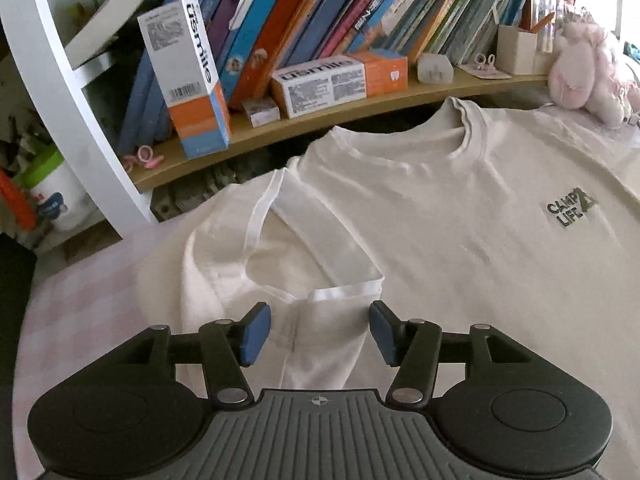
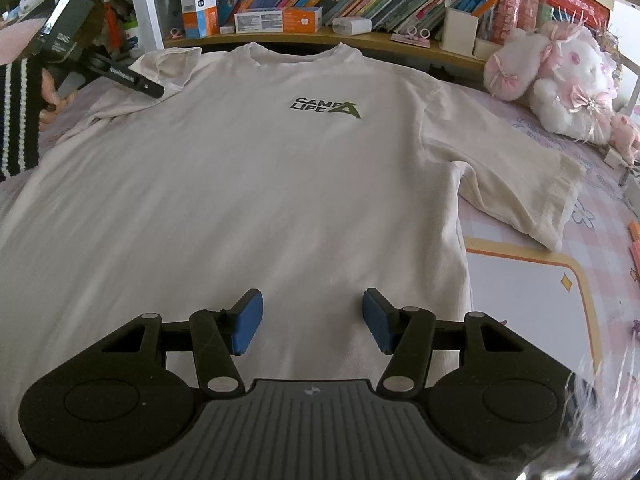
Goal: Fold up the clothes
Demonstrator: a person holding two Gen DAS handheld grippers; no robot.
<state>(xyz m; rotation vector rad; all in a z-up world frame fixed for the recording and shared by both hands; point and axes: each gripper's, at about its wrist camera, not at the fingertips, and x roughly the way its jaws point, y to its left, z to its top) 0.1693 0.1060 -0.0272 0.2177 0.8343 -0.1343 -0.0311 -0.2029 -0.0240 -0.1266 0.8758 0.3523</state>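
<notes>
A cream T-shirt (image 2: 260,184) with a dark "CAMP LIFE" print (image 2: 326,108) lies front up on a pink checked cloth, its collar toward the bookshelf. Its left sleeve (image 1: 304,248) lies crumpled and doubled back on itself; the right sleeve (image 2: 520,184) is spread flat. My left gripper (image 1: 319,334) stands open just above that folded sleeve, with nothing between its blue pads. In the right wrist view the left gripper (image 2: 154,90) shows at the far left, held by a hand. My right gripper (image 2: 312,320) stands open over the shirt's lower front, holding nothing.
A wooden shelf (image 1: 360,108) of books and toothpaste-style boxes (image 1: 192,76) runs behind the collar. Pink and white plush toys (image 2: 560,80) sit at the right. A white mat with an orange border (image 2: 528,300) lies beside the shirt's right hem. A white frame post (image 1: 80,100) stands at the left.
</notes>
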